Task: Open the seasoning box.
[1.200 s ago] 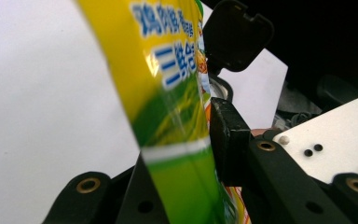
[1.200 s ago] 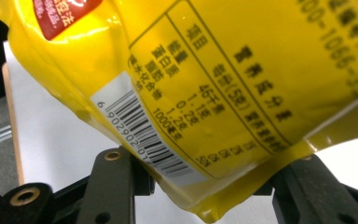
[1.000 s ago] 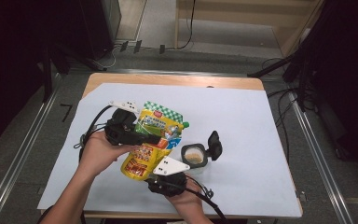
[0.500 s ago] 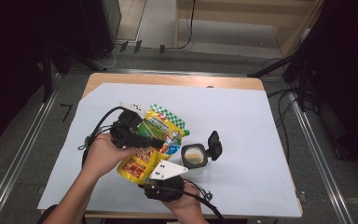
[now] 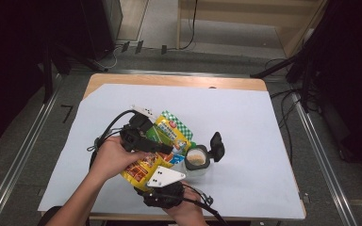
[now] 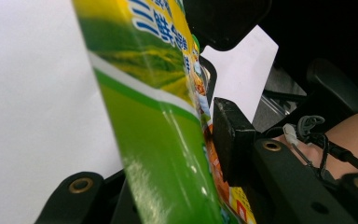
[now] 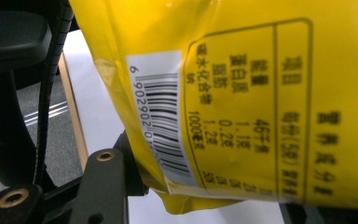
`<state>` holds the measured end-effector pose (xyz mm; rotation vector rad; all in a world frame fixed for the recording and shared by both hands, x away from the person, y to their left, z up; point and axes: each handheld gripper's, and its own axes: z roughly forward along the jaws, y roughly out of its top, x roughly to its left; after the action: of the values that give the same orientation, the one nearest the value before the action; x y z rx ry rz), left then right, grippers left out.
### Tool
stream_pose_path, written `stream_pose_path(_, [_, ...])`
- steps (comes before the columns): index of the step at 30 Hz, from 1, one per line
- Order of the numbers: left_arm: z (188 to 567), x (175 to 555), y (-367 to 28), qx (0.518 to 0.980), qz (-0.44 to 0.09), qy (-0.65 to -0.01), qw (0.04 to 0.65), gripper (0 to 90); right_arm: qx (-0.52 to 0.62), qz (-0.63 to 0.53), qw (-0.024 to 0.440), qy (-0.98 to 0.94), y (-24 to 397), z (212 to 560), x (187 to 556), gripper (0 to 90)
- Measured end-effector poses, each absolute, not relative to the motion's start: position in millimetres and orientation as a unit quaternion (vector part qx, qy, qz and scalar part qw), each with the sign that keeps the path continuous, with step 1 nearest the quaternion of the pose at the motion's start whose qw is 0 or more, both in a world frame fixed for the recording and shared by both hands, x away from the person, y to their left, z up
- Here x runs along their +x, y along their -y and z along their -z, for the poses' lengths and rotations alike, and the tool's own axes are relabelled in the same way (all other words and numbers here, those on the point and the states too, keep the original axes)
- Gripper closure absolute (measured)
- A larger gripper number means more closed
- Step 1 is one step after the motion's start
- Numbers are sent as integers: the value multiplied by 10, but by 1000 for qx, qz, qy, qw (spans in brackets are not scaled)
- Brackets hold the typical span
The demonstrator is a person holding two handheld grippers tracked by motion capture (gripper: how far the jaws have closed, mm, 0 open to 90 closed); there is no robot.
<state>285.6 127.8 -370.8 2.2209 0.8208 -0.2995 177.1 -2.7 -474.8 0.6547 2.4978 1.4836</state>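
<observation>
You held the yellow-green pouch (image 5: pixel 162 148) tilted over the open jar (image 5: pixel 197 160) at the table's near centre. Right gripper (image 5: pixel 156 175), nearest, jaws just widening, gripped its bottom; left gripper (image 5: pixel 162 147), farther, clamped its middle. Mid-pour, prob.; next needs steeper tilt.

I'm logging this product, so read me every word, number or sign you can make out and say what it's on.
"6 902902 0..." under the barcode on the yellow pouch; later digits hidden.
"1000", "1.2", "0.2", "46" in the pouch's nutrition table.
Chinese print there and on the pouch front: too blurred.
</observation>
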Motion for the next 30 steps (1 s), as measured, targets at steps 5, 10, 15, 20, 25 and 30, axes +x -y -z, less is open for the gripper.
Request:
stream_pose_path(5, [3724,2878,-1265,862,125,-320,372,756,219,-492,85,-838,39,4745,1776,518])
stream_pose_path(10, [3746,2898,-1237,862,130,-321,370,759,220,-488,84,-840,51,4744,1773,511])
stream_pose_path(15, [3766,2922,-1217,863,135,-326,362,762,221,-487,80,-841,44,4754,1776,507])
stream_pose_path(20, [3781,2941,-1169,867,142,-327,349,767,222,-486,70,-842,40,4768,1784,498])
stream_pose_path(25, [3768,2974,-1147,863,152,-338,342,770,219,-482,65,-846,37,4751,1793,498])
stream_pose_path(30, [3707,3016,-1054,871,156,-342,318,777,218,-485,60,-845,48,4711,1799,507])
